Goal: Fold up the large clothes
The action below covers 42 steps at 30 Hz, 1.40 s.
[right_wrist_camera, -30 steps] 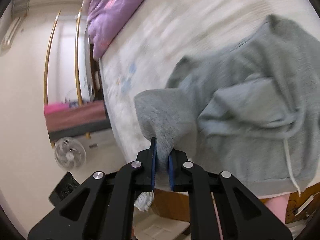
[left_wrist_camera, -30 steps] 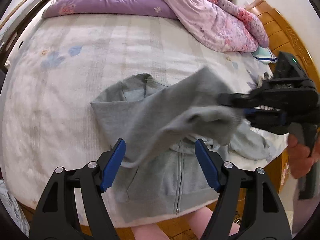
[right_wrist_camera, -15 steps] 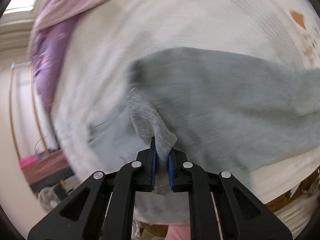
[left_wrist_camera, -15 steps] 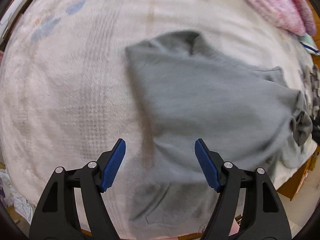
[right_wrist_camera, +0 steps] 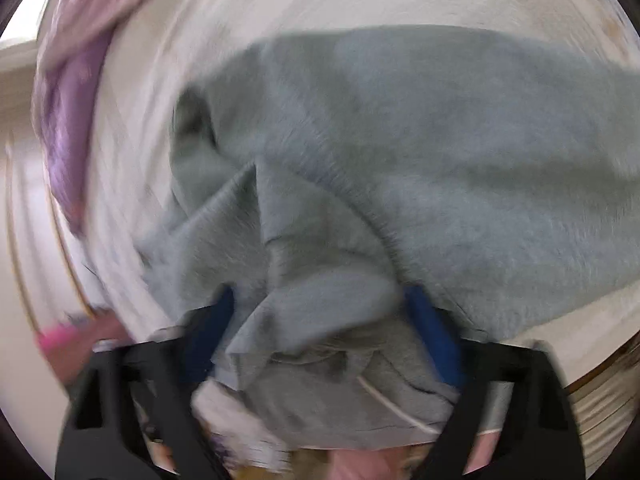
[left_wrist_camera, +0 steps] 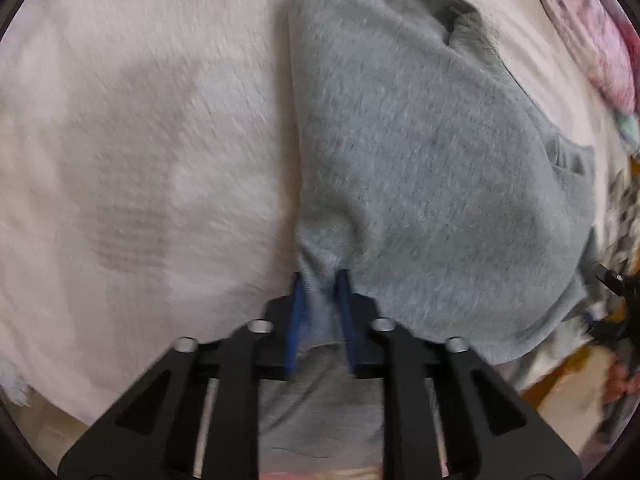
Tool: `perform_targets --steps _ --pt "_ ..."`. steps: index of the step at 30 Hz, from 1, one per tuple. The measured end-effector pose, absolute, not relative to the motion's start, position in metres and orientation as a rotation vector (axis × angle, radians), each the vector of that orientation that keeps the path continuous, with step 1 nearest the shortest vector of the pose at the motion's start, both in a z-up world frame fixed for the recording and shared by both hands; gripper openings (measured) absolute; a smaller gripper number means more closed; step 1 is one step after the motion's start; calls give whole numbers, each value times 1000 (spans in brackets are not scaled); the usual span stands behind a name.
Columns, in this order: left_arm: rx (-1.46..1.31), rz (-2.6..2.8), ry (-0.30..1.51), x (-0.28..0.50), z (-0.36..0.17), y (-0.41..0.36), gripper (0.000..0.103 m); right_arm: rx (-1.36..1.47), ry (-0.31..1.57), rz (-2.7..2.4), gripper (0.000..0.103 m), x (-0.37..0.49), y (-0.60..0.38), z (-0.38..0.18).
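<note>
Closing on the hoodie [left_wrist_camera: 420, 152] hem, left gripper [left_wrist_camera: 320, 280] clenched it while right gripper [right_wrist_camera: 320, 300] opened, releasing the folded-over sleeve.

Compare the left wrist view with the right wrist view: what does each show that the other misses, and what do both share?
Left wrist only: the left tool, just closed, pinching the edge of the grey hoodie; a pink quilt at upper right.

Right wrist only: the right tool, just opening, pads apart around bunched fabric; a white drawstring; a purple quilt.

Both: the hoodie lying on the pale bedsheet.
</note>
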<state>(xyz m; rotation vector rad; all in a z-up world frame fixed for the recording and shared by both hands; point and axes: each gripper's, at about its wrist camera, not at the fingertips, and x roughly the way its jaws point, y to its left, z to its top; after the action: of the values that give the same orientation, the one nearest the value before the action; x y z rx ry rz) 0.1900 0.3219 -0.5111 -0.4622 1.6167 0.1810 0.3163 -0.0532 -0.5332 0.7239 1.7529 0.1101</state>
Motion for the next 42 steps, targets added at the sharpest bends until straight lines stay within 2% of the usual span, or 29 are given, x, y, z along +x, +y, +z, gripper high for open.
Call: perform_targets --steps 2,4,5,6,8,10,11,12,13,15,16,17,18,19,20,21,22,23,24,26,32,36,38,39,41,42 --pt "-422 216 1603 187 -503 329 8 700 1740 125 12 320 -50 -533" --pt "-450 227 1609 183 -503 339 8 654 1700 85 11 326 -60 -528" --pt "-436 254 1623 181 -504 343 8 537 1702 19 12 330 -65 -525" --pt "-420 266 1630 182 -506 347 8 455 1714 -33 19 332 -69 -526" --pt "-417 266 1634 180 -508 353 9 461 1769 -89 23 331 -82 -528" --pt "-350 302 1665 178 -509 356 9 521 1742 -88 24 324 -90 -518" --pt "-264 328 1667 177 -507 356 9 482 1715 -60 38 323 -86 -509" --pt "-237 330 1659 175 -504 358 9 405 1688 -38 58 321 -80 -498" --pt "-257 323 1657 174 -502 362 9 372 1658 -27 62 318 -74 -490" --pt "-364 281 1649 171 -496 369 9 374 1622 28 61 313 -65 -486" --pt "-425 229 1648 169 -496 370 14 364 1647 26 61 311 -62 -495" --pt "-483 181 1648 169 -500 369 24 370 1681 -5 61 310 -61 -508" --pt "-510 161 1644 170 -502 366 61 393 1708 -26 61 310 -64 -519" --pt "-526 146 1632 172 -508 363 83 444 1743 -43 61 307 -67 -534" --pt "-549 132 1620 173 -515 360 80 484 1759 -54 61 306 -69 -545" --pt "-565 134 1623 174 -521 359 73 497 1761 -64 61 304 -71 -548" --pt "-588 143 1614 174 -524 357 39 506 1758 -74 61 301 -73 -549" --pt "-633 143 1594 172 -529 357 25 515 1752 -75 59 299 -78 -550" --pt "-641 156 1590 172 -531 356 23 533 1738 -71 53 295 -81 -548" --pt "-587 166 1578 170 -526 353 10 542 1741 -57 45 293 -89 -546" --pt "-536 303 1513 152 -486 387 9 542 1716 30 33 302 -98 -512" --pt "-561 365 1518 147 -501 408 9 509 1715 110 32 303 -77 -508" --pt "-521 374 1591 155 -523 404 23 441 1759 70 32 304 -71 -525" --pt "-494 357 1634 160 -527 398 24 443 1781 53 32 308 -74 -533" --pt "-359 324 1648 167 -513 390 39 498 1769 35 36 303 -84 -526" --pt "-308 326 1640 170 -505 387 58 501 1743 35 44 304 -88 -519"
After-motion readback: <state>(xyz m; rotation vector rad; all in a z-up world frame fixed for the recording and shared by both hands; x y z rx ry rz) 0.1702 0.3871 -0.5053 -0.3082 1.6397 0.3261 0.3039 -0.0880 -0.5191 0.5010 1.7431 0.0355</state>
